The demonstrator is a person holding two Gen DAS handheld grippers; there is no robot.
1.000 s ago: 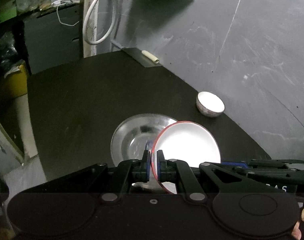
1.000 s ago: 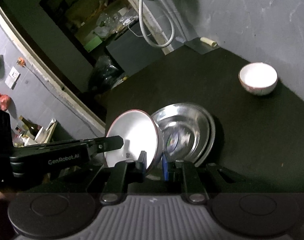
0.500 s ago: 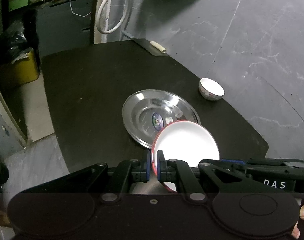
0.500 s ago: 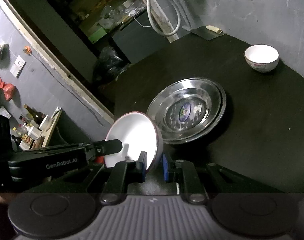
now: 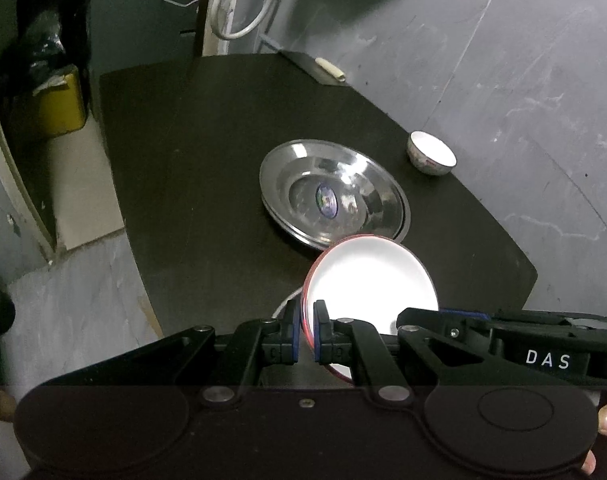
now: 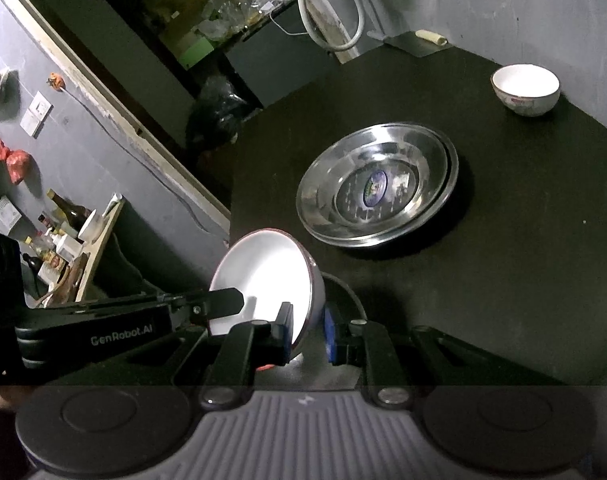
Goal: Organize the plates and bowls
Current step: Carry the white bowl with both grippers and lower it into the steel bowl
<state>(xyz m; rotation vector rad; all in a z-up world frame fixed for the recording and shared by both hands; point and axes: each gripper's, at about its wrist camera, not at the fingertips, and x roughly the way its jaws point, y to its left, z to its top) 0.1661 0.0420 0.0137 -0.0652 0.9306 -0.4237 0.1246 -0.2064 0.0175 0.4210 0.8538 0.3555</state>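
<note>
Both grippers are clamped on the same white red-rimmed bowl point(image 5: 369, 280): left gripper point(image 5: 307, 334) pinching its left rim, right gripper point(image 6: 308, 334) its right rim. It's tilted, just near-side of the steel plates point(image 6: 377, 184) on the black table point(image 6: 523, 260); a small bowl point(image 6: 525, 88) sits well beyond them.

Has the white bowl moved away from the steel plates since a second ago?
Yes. The white bowl overlapped the steel plates before; now it sits nearer the camera, just touching their front rim.

Black table point(image 5: 207, 128), grey walls point(image 5: 503, 48), possibly cluttered shelves point(image 6: 207, 12)
</note>
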